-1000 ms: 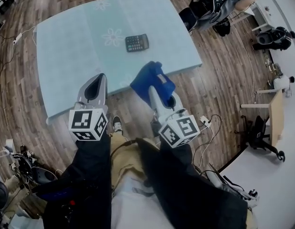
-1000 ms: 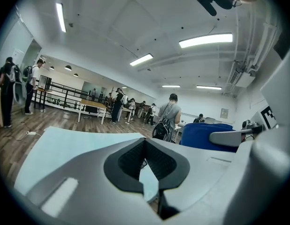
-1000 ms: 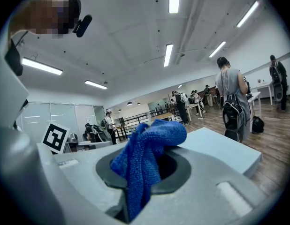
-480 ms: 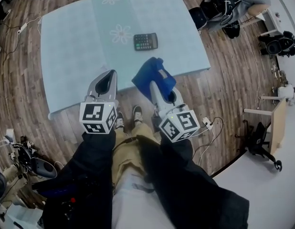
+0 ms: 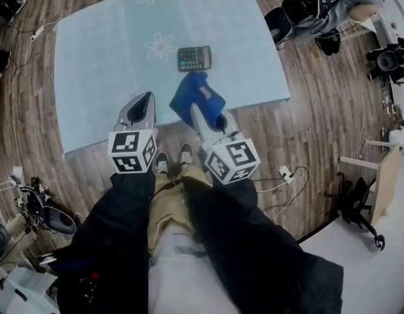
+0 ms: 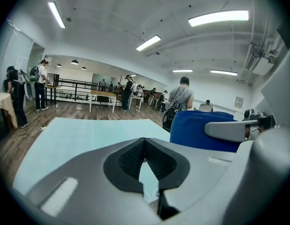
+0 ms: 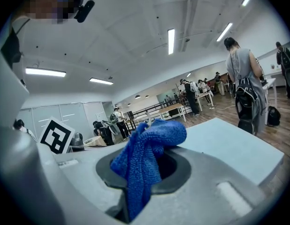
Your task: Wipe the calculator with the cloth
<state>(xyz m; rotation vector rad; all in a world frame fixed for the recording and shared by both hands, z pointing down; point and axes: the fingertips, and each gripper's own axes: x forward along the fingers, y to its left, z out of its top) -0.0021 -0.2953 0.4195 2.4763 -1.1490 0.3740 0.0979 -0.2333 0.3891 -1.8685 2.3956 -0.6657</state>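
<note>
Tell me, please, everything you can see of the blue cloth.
The cloth is blue, nubbly like microfibre, crumpled into a loose bunch. The right gripper is shut on its lower part; the rest bulges past the jaws. In head view it sits above the table, by its near edge, just short of the calculator, seemingly touching only the gripper.

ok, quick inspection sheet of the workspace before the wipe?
Surface: pale blue table on a wood floor.
Job's things: calculator flat on the table; blue cloth short of it.
Clutter: nothing seen on the table.
Grippers: left gripper jaws together, empty; right gripper jaws shut on the cloth.
Cables: power strip with leads on the floor.
Surroundings: backpack, office chair, people beyond.
</note>
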